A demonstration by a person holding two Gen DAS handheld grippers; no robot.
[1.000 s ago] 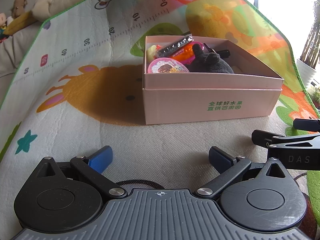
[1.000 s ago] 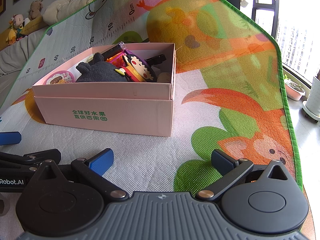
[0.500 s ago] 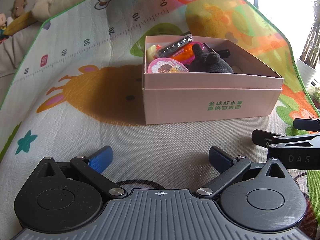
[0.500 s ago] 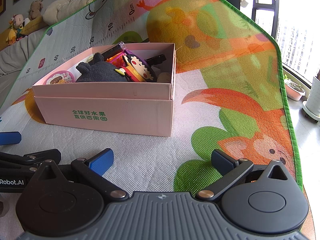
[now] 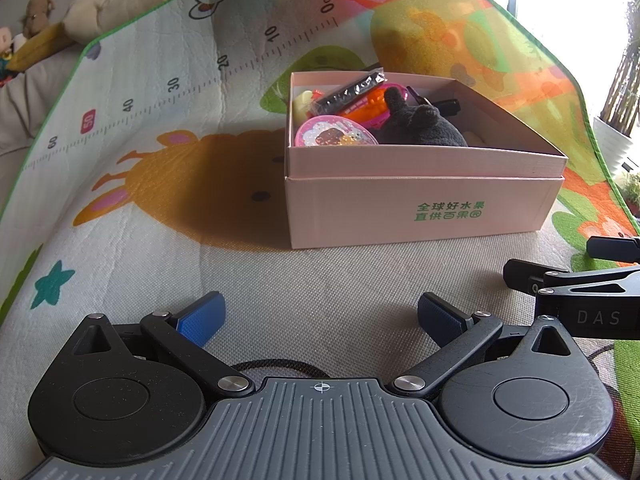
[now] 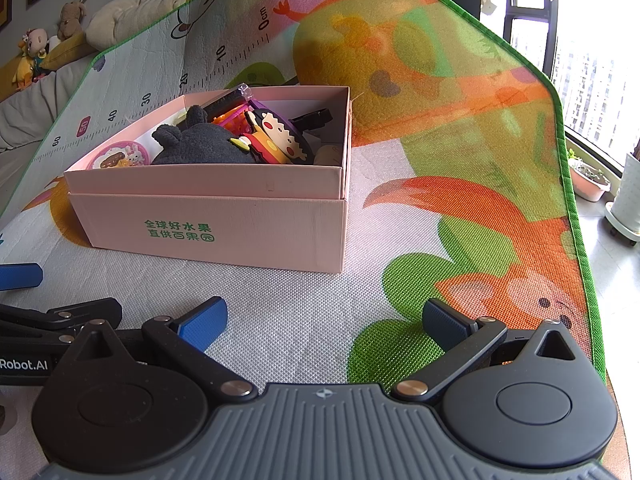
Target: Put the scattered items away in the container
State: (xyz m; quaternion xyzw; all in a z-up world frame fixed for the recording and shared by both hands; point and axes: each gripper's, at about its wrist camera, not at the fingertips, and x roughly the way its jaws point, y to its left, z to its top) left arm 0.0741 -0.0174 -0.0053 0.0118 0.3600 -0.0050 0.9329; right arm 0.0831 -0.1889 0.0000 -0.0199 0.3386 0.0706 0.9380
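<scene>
A pink cardboard box (image 5: 420, 216) (image 6: 208, 224) with green print stands on the play mat. Inside lie a dark grey plush toy (image 5: 424, 124) (image 6: 200, 144), a pink round case (image 5: 334, 136) (image 6: 120, 156), a black wrapped bar (image 5: 348, 90), orange-pink toys (image 5: 370, 110) and a cartoon figure (image 6: 276, 142). My left gripper (image 5: 320, 318) is open and empty, low over the mat in front of the box. My right gripper (image 6: 324, 320) is open and empty, beside the left one, near the box's right front corner.
The colourful play mat (image 5: 120, 208) (image 6: 460, 160) covers the surface; its green edge (image 6: 576, 216) runs at the right. Stuffed toys and a cushion (image 6: 132, 20) lie at the far left. Plant pots (image 6: 588, 178) stand by the window on the right.
</scene>
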